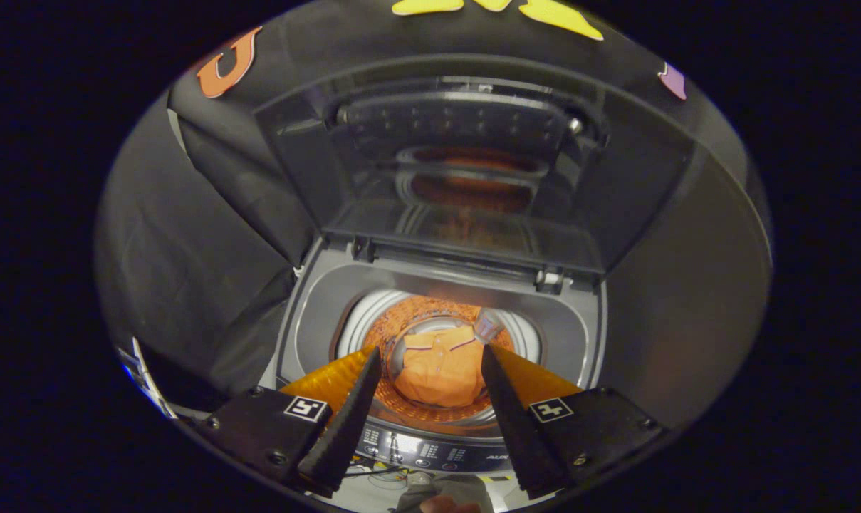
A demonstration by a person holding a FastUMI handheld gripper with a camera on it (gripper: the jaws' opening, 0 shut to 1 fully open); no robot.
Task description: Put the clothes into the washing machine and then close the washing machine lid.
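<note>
Inside the drum (380, 335), orange clothes (437, 370); tool (430, 360) open above.

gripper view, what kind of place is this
Likely a staged laundry booth, not a real home. A top-loading washing machine stands with its lid raised, an orange garment in the drum, and black cloth hangs behind it. The tool hovers open above the drum.

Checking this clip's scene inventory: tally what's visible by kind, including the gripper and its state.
Washing machine, lid raised: 1
Orange garment lying in the drum, seen between the fingers: 1
Gripper, open, holding nothing, above the drum: 1
Total: 3
</note>
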